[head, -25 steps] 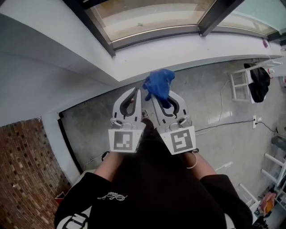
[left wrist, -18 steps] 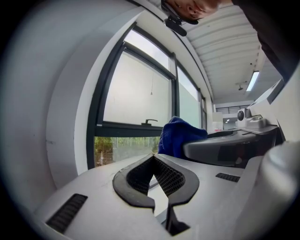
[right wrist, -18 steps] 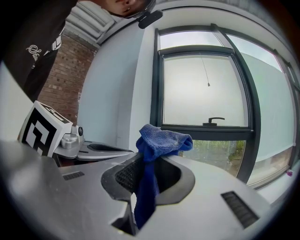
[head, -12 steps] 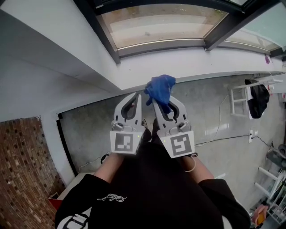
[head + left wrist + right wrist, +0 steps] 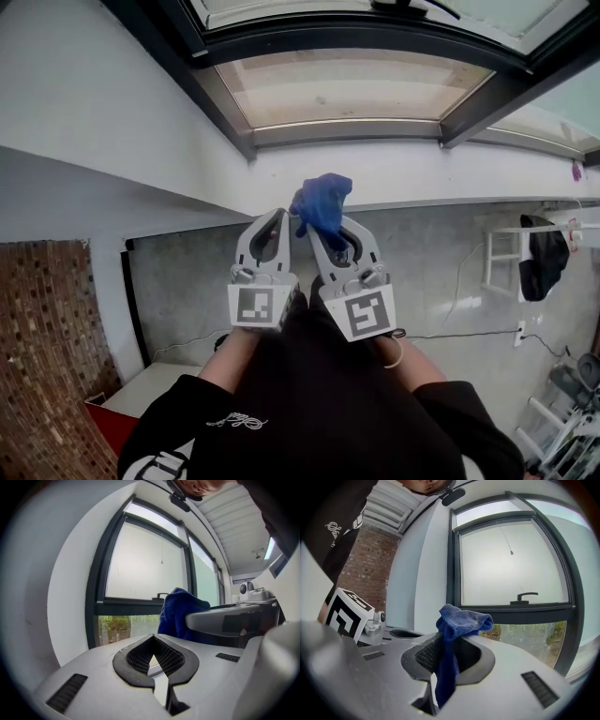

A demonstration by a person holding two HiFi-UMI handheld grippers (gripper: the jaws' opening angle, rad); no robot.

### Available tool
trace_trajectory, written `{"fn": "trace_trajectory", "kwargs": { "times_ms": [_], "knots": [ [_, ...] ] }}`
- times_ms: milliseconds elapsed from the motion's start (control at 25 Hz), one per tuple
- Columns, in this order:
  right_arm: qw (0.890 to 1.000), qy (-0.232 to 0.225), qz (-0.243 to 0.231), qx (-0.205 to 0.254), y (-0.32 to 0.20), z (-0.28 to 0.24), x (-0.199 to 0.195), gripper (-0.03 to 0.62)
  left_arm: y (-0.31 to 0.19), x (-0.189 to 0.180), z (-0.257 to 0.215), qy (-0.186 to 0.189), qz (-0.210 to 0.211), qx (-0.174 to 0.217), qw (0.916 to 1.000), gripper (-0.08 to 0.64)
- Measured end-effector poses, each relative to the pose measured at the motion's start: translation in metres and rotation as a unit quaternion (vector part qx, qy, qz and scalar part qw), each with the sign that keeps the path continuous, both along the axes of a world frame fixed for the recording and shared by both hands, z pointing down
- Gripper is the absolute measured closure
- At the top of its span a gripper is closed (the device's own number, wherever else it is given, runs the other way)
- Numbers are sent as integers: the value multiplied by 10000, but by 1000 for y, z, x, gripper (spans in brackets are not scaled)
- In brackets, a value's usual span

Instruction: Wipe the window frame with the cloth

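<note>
The head view looks steeply down past the person's chest onto the left gripper (image 5: pixel 272 216) and right gripper (image 5: pixel 323 223), close below, with the window frame (image 5: pixel 356 36) beyond at the top. Each gripper view sits low behind its own jaws and faces that same frame from near (the pane fills both), each catching the neighbouring gripper at its inner edge.

A bare domestic-looking room: dark-framed window (image 5: pixel 352 89), brick wall (image 5: pixel 47 347), grey floor (image 5: pixel 441 272), white rack (image 5: pixel 502 231) hung with clothing.
</note>
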State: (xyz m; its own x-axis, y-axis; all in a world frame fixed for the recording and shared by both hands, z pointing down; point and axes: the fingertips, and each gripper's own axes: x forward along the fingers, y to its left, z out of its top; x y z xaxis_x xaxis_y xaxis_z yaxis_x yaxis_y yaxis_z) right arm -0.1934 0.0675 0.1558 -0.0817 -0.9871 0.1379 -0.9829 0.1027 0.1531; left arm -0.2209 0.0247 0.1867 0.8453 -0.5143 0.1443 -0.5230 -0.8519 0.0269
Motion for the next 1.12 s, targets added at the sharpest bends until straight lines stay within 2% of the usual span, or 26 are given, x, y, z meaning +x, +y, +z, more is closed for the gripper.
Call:
{"fn": "trace_trajectory", "kwargs": {
  "times_ms": [240, 520, 600, 800, 1000, 1120],
  "knots": [
    [9990, -181, -391, 96, -23, 6, 44, 538, -21, 16, 7, -406, -759, 1, 9963, 554],
    [9954, -376, -855, 192, -55, 10, 42, 538, -47, 13, 3, -563, -1282, 108, 9901, 554],
    [9948, -347, -955, 115, -66, 15, 39, 540, -56, 12, 6, -574, -1356, 95, 9891, 554],
    [9942, -301, -1035, 28, -102, 21, 33, 539, -87, 8, 12, -322, -1491, -19, 9883, 554],
    [9939, -386, -1013, -189, -155, 28, 33, 538, -132, 11, 18, -314, -1386, 32, 9898, 554],
    [9946, -273, -954, -302, -190, 32, 33, 539, -159, 14, 22, -341, -1267, 45, 9913, 554]
  ]
}}
